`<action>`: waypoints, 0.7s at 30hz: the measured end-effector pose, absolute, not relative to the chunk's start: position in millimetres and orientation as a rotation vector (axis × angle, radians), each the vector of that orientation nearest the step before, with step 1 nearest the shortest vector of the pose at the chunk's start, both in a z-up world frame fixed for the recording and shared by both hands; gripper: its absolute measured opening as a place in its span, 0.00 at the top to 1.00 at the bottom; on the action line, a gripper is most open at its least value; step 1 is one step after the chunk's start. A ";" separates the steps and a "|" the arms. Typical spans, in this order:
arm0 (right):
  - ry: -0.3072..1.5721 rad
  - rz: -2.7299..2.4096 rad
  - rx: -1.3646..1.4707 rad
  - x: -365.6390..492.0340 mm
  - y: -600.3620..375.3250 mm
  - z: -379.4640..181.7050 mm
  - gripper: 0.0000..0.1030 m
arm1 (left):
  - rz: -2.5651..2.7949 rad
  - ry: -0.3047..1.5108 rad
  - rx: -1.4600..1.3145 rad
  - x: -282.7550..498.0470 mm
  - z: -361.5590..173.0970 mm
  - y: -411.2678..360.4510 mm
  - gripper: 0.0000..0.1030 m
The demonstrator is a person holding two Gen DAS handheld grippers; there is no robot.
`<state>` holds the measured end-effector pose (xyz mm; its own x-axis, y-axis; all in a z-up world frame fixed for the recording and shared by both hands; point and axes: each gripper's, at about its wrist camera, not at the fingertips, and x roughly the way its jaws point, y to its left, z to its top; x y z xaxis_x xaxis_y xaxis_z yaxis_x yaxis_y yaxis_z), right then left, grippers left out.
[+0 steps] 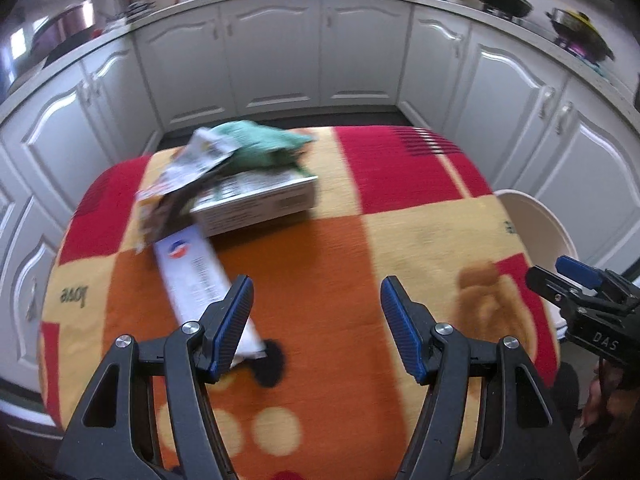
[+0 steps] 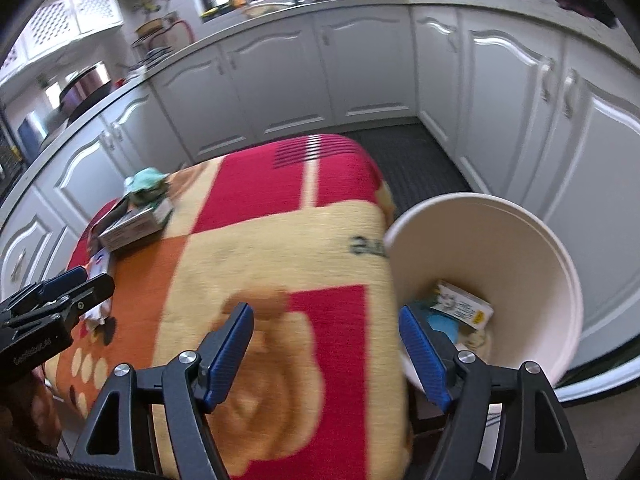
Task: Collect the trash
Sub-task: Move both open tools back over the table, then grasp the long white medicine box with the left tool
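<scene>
The bench (image 1: 328, 264) wears a red, orange and cream cloth. A white bin (image 2: 516, 264) at its right edge holds a small carton (image 2: 464, 306). More trash (image 1: 240, 184) lies piled far left. The left gripper (image 1: 316, 312) and right gripper (image 2: 326, 340) hold nothing, jaws wide.

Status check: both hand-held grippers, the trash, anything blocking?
Left hand-held gripper open, empty. Right hand-held gripper open, empty. Trash pile on table; some in bin. Path clear.
</scene>
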<state>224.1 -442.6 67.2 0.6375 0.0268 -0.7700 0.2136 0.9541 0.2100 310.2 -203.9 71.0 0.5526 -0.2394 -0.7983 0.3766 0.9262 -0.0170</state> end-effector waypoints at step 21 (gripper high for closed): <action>0.916 0.053 0.226 273.7 -370.2 64.7 0.29 | -0.172 1.026 0.007 384.5 27.3 -135.2 0.36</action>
<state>273.7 -370.2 64.7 0.6095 0.1413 -0.7801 0.0509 0.9750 0.2163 384.5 -135.2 27.3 0.5058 -0.1392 -0.8514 0.1454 0.9865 -0.0749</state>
